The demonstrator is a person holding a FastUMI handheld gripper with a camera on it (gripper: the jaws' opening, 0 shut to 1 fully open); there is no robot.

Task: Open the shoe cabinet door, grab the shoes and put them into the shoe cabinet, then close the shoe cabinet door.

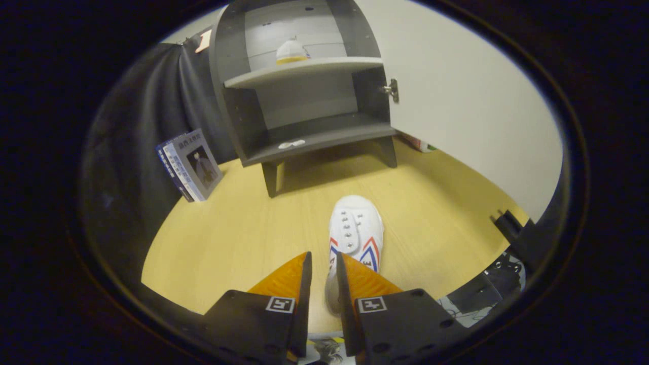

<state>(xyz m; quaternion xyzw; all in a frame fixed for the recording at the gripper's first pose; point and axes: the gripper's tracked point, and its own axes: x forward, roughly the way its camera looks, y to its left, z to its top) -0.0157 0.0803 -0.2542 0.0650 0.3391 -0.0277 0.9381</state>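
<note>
Fingers of the gripper point(324, 261) sit close together with only a thin gap, and the heel end of a white shoe point(355, 238) shows in that gap. I cannot tell if both fingers press on the shoe. The shoe lies on the yellow wooden floor point(228, 243) with its toe pointing to twelve o'clock, toward the shoe cabinet point(304, 86). It has red and blue stripes on its sides. The grey cabinet stands past the shoe at twelve o'clock, and its white door point(456, 101) hangs wide open at two o'clock. Another white shoe point(291, 51) with a yellow sole sits on the upper shelf. A small white thing point(291, 144) lies on the bottom shelf. A book point(190, 165) leans on the dark wall at ten o'clock.
</note>
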